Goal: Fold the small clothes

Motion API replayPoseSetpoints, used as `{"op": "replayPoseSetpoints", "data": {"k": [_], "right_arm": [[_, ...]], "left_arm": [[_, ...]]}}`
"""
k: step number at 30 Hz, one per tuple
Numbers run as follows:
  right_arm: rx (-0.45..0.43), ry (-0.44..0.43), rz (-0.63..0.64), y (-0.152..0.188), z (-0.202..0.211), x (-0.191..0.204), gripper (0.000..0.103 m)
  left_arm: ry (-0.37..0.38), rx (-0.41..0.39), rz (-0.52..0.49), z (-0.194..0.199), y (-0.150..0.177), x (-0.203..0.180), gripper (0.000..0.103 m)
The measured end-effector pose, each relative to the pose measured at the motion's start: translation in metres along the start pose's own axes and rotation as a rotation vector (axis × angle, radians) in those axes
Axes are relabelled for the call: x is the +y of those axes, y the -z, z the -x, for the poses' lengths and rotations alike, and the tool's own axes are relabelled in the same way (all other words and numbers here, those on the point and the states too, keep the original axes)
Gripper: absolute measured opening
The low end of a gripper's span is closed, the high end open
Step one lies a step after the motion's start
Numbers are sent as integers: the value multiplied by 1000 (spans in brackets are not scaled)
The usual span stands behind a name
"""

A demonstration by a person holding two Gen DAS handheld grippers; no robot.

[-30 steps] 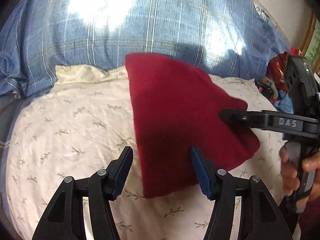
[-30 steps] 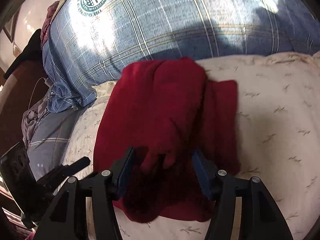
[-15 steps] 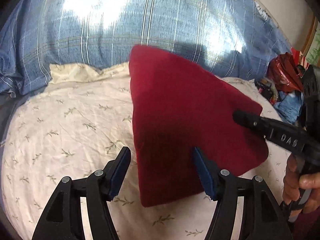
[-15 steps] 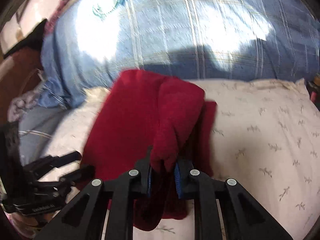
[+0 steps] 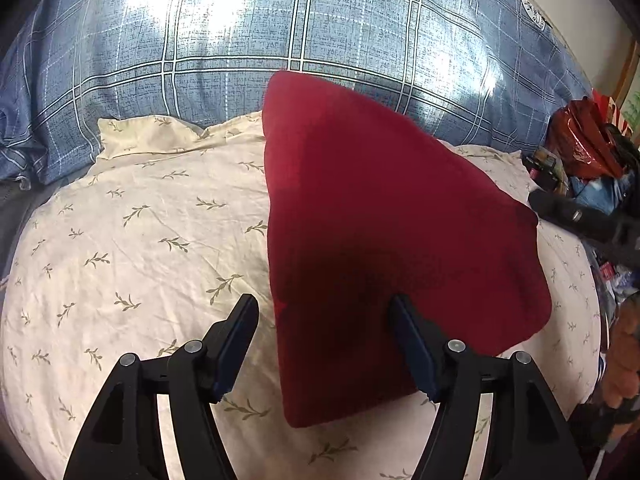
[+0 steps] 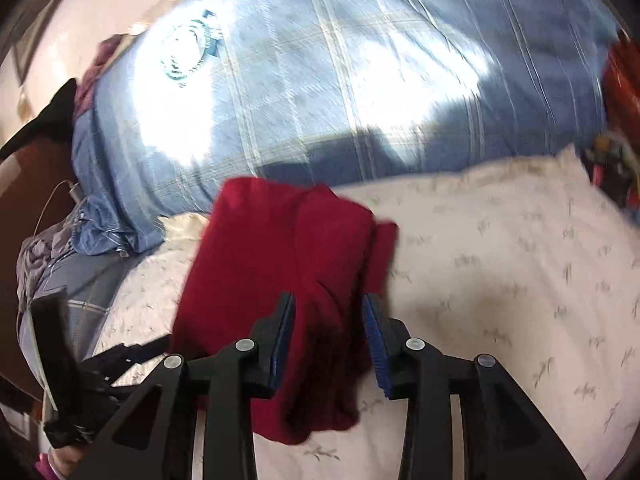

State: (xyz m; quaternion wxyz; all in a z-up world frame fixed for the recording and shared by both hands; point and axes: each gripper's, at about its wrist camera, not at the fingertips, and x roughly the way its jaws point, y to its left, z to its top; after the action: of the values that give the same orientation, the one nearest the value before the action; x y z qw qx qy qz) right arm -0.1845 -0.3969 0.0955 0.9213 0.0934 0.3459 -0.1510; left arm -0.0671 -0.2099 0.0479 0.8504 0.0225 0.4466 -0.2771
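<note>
The red garment is seen lying folded on the leaf-print pillow, in front of the blue plaid pillow at the far side. The left gripper is held wide above the near left edge of the cloth, nothing pinched. The right gripper has just been opening; a raised fold of red cloth is seen between its narrow jaws, though through the blur it seems not to be pressed by the pads. The fold looks largely done: layers are stacked, one flap is rumpled at the near right. Smoothing is probably left.
</note>
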Motion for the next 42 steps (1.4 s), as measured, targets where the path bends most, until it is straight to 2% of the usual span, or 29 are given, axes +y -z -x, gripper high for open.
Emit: {"op": "replayPoseSetpoints", "data": {"k": [5,10,15,17,18,19,21,22,26,30,33,34,35,36,38,42], "right_arm": [[21,-13,78,-10,-28,22,33],[90,82,83,-7,-74,3,22],[78,48,43,-4,-67,-9,23],[62,39,28,-3,-57,-12,29],[51,30,12,-3,-52,-15,38],[36,28,-6,-2,-47,-19,60],[1,23,-47,0,-43,-30,84],[-16,9,-77,0,-43,-37,86],[49,-107,-159,1,-66,-52,86],[69,-196,-167,3,-86,-53,87],[73,-245,-214,2,-100,-58,85],[71,-252,-217,1,-101,-56,75],[83,-269,-208,0,-102,-53,67],[92,-275,-205,-1,-102,-50,62],[85,-237,-180,-2,-97,-40,61],[63,-231,-166,-2,-80,-29,47]], "left_arm": [[-1,0,8,-2,-1,-1,71],[0,1,13,-7,-2,0,75],[52,6,21,-10,-5,3,74],[81,0,29,-7,-8,10,74],[92,-10,41,-5,-10,15,74],[99,-18,53,-4,-11,20,75],[126,-22,91,-5,-15,31,78],[138,-21,102,-6,-16,33,78],[196,2,115,-21,-23,39,82],[246,33,128,-46,-31,43,94],[281,35,135,-58,-36,48,96],[283,36,121,-62,-39,45,94],[287,39,111,-65,-42,42,88],[298,42,104,-66,-44,41,82],[281,38,93,-67,-46,40,78],[280,17,89,-46,-46,42,63]]}}
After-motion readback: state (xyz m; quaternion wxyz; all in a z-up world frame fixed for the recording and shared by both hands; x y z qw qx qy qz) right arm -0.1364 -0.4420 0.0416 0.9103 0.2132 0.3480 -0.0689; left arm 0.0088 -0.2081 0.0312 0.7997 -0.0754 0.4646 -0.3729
